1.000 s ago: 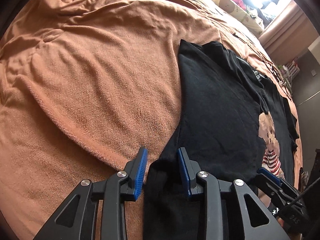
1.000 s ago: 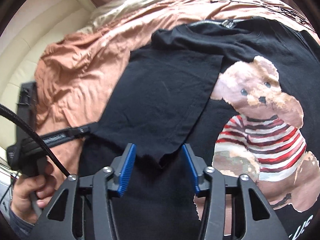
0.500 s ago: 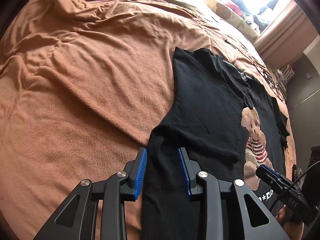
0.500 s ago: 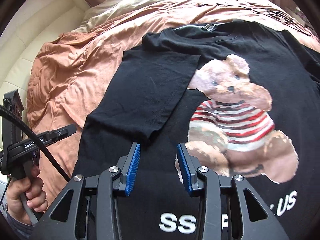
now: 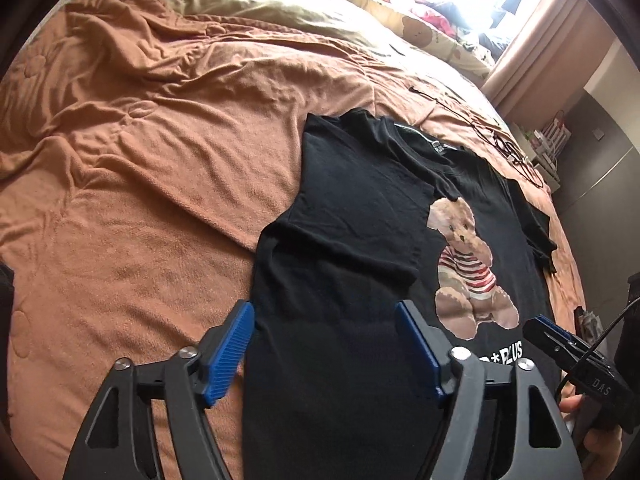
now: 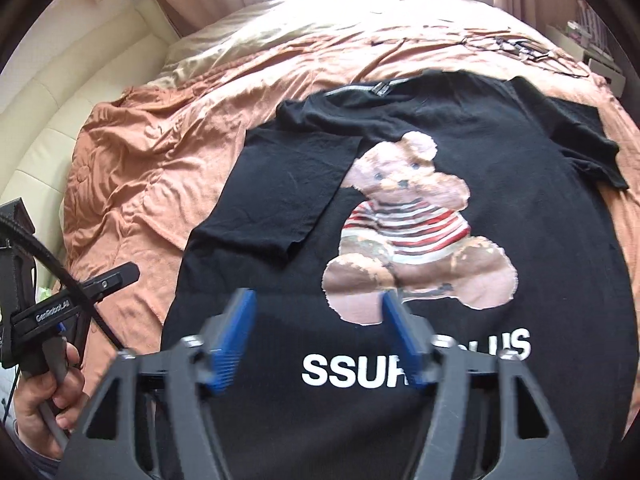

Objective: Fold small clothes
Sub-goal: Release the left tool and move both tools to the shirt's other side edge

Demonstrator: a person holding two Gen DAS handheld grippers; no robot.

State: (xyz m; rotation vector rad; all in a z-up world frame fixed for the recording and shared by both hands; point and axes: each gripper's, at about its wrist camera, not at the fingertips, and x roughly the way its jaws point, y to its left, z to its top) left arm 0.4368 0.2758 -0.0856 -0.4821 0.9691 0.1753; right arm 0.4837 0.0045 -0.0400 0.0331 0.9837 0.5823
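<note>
A black T-shirt (image 5: 352,264) (image 6: 500,168) with a teddy bear print (image 6: 408,224) lies flat on the orange blanket (image 5: 140,160). Its left sleeve (image 6: 288,188) is folded inward over the chest, beside the bear. The right sleeve (image 6: 580,140) lies spread out. My left gripper (image 5: 326,350) hangs above the shirt's left edge, its jaws opening, nothing between its blue pads. My right gripper (image 6: 318,340) hovers over the white lettering (image 6: 348,372) on the lower front, its jaws also opening and holding nothing. Each gripper shows at the edge of the other's view.
The orange blanket (image 6: 132,160) covers a wide bed. Pale bedding and pillows (image 5: 280,8) lie at the far end under a bright window. Thin black cables (image 5: 504,144) lie on the blanket beyond the shirt. A cream padded headboard (image 6: 52,92) stands at the left.
Both grippers let go of the folded sleeve, rose and pulled back toward the hem. Both sets of jaws have spread much wider. The sleeve stays folded over the chest.
</note>
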